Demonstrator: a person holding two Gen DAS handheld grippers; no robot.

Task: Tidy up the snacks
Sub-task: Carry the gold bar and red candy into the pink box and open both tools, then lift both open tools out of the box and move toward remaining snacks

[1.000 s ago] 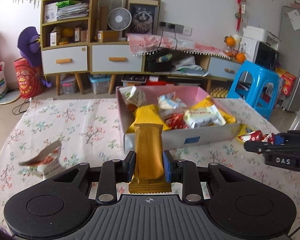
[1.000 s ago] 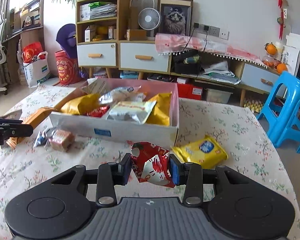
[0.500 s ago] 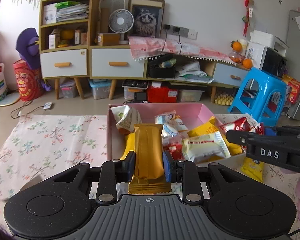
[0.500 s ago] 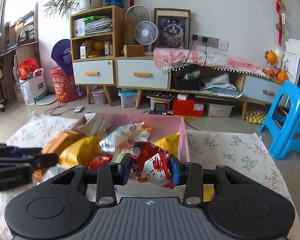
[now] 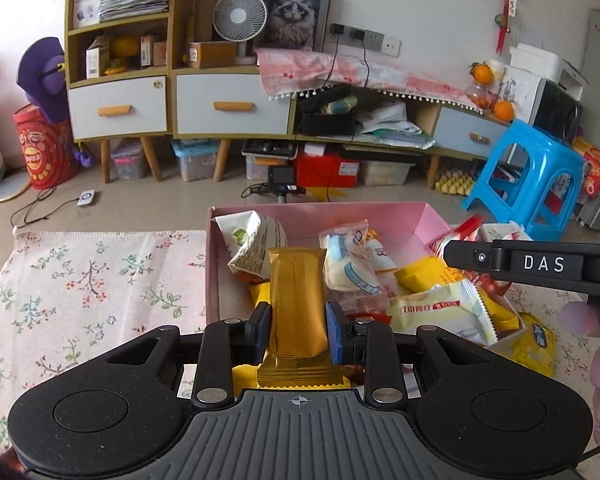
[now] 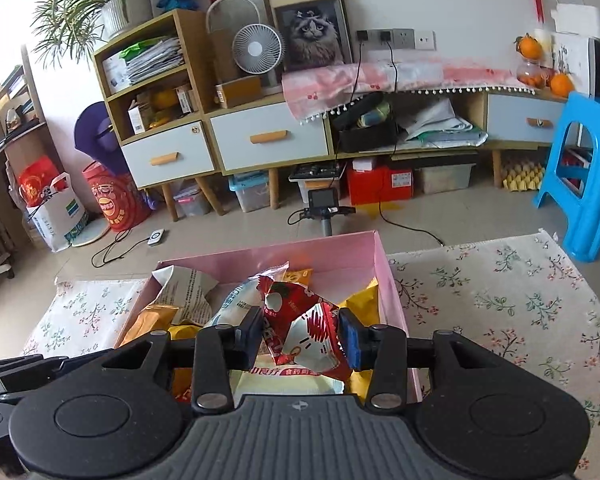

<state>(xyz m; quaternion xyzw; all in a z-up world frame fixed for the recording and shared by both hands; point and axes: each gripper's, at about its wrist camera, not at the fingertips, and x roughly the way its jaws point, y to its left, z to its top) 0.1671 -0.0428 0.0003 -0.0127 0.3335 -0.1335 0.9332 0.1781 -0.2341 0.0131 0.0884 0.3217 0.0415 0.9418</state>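
My left gripper (image 5: 298, 330) is shut on a gold snack bar (image 5: 296, 300) and holds it upright over the near left part of the pink box (image 5: 380, 214). My right gripper (image 6: 300, 336) is shut on a red and white snack packet (image 6: 300, 326) above the same pink box (image 6: 328, 248). The box holds several packets, among them a white packet with red print (image 5: 440, 310), yellow packets (image 5: 420, 274) and a crumpled paper-printed bag (image 5: 252, 240). The right gripper's arm (image 5: 540, 266) crosses the right side of the left wrist view.
The box stands on a floral tablecloth (image 5: 80, 280) that also spreads to the right (image 6: 500, 300). A yellow packet (image 5: 536, 344) lies on the cloth right of the box. Cabinets (image 6: 260, 136), a blue stool (image 6: 584, 176) and a tripod camera (image 6: 324, 204) stand beyond the table.
Both grippers have risen and moved forward over the pink box, each still holding its snack. The view now looks down into the box.
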